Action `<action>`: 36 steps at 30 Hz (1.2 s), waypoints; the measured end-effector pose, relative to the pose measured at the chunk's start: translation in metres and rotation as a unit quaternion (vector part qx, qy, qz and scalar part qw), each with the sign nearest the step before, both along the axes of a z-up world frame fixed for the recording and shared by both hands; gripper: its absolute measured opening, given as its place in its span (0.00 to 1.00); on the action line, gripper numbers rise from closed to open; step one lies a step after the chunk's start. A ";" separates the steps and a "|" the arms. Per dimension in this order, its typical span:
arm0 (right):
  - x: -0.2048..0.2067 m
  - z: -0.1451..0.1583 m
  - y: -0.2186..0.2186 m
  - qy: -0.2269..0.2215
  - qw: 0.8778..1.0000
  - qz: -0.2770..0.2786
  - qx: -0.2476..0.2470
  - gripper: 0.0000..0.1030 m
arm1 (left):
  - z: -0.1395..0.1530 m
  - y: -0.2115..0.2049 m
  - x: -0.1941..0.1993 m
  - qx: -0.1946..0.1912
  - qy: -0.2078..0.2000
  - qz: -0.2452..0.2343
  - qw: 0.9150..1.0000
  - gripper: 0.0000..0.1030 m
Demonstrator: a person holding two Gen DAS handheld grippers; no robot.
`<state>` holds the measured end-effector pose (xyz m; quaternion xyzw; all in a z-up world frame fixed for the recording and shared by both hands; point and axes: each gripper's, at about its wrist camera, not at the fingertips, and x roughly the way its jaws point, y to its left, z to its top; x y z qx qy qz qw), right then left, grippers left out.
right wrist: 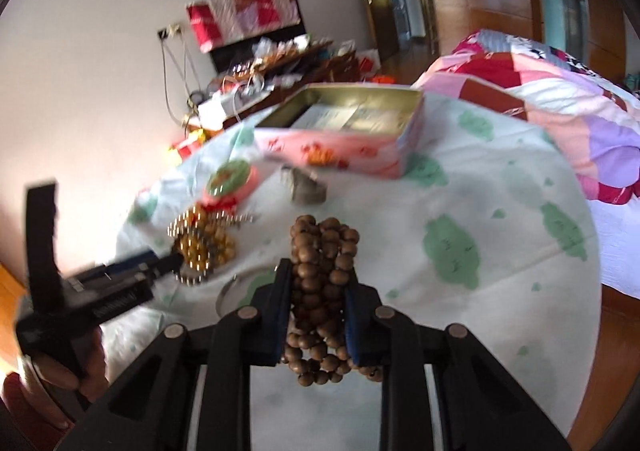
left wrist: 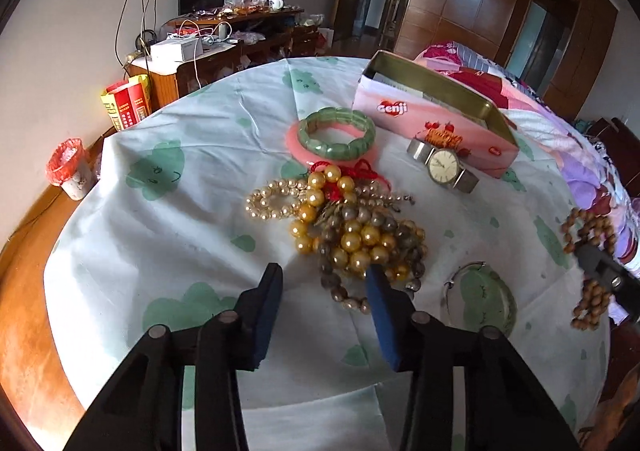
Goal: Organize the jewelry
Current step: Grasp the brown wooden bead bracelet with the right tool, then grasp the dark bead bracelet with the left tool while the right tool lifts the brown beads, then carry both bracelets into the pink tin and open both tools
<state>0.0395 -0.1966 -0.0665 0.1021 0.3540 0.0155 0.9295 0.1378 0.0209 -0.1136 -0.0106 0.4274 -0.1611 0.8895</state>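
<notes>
My right gripper is shut on a brown wooden bead bracelet, held above the table; the beads also show in the left wrist view, hanging from that gripper at the right edge. My left gripper is open, low over the cloth, its right finger touching a pile of gold and grey bead strands. Beyond the pile lie a green jade bangle on a pink ring and a gold-faced watch. An open pink Genji tin stands behind them; it also shows in the right wrist view.
A thin silver bangle lies on the cloth right of my left gripper. The round table has a pale cloth with green prints. A bed with a patchwork quilt lies to the right. A cluttered cabinet stands behind.
</notes>
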 end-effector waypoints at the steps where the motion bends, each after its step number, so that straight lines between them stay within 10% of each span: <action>1: 0.002 0.001 0.000 -0.004 1.000 -0.006 -0.001 0.25 | 0.000 -0.002 0.000 0.006 -0.003 -0.002 1.000 0.38; 6: 0.007 0.002 -0.004 -0.001 1.000 -0.018 0.002 0.25 | -0.001 -0.004 0.003 0.018 0.001 -0.005 1.000 0.09; 24: 0.003 0.017 -0.010 -0.040 0.999 -0.027 0.019 0.25 | 0.072 0.018 -0.033 -0.055 -0.112 -0.053 0.991 0.09; 36: 0.062 0.042 -0.028 -0.086 0.995 -0.041 0.002 0.25 | 0.102 -0.046 0.034 -0.103 -0.135 -0.097 0.981 0.09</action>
